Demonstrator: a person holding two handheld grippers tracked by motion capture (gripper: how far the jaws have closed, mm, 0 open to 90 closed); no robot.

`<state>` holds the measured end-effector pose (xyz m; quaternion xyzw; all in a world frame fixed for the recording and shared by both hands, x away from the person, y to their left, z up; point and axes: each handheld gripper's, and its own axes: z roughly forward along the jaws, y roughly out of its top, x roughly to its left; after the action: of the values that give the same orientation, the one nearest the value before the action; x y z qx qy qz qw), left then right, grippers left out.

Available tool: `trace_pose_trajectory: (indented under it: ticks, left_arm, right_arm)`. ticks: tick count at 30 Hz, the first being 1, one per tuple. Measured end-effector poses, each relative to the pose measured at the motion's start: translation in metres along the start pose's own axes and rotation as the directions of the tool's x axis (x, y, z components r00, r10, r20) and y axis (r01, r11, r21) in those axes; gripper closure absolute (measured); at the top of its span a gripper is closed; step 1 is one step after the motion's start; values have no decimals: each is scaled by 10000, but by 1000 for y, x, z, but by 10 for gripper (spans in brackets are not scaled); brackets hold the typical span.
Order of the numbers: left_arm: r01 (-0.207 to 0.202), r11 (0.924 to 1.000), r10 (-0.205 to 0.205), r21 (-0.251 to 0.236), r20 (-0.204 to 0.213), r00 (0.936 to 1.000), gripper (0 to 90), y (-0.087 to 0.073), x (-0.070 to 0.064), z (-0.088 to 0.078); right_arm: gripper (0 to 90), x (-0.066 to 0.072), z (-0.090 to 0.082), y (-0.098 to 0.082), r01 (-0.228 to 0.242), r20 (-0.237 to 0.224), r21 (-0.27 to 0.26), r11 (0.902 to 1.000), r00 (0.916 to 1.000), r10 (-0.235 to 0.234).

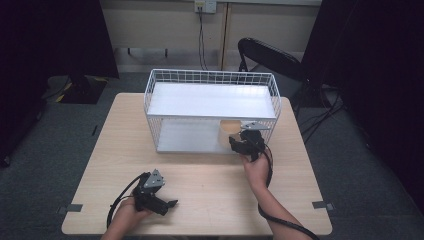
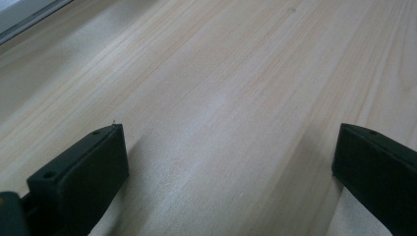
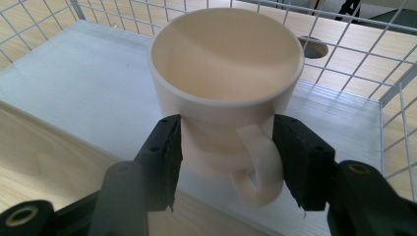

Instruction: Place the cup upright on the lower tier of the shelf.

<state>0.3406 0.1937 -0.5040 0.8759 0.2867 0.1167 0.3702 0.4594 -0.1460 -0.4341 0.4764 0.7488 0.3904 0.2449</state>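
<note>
Cream mug (image 3: 223, 83) pinched by right tongs (image 3: 228, 147); left tongs (image 2: 231, 167) spread wide over table (image 2: 221, 73).

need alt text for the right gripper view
A cream mug stands upright and empty on the white lower shelf of a wire rack, its handle toward the camera. The right tongs have one black jaw against each side of it.

Cream ceramic mug (image 1: 229, 134): in the high view, mostly hidden behind the right tongs (image 1: 243, 141) and the white wire shelf rack's (image 1: 210, 80) upper tier. In the right gripper view, mug base hidden between the jaws. Left tongs (image 2: 231, 162): jaw bases cut off by the lower frame edge. Person's forearms cropped below.
</note>
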Motion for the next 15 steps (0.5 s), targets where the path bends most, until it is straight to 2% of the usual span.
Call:
trace_pose_trajectory:
  ticks: [3,15]
  left_arm:
    - [1,10000,-1,13,-5,10000,0,0,0,0]
    - [2,10000,-2,8,-6,10000,0,0,0,0]
  right_arm:
    - [507,1,1,0,20,4,-62,10000,10000,-20]
    - [559,3,5,2,-35,120,-192,9998,9999,38]
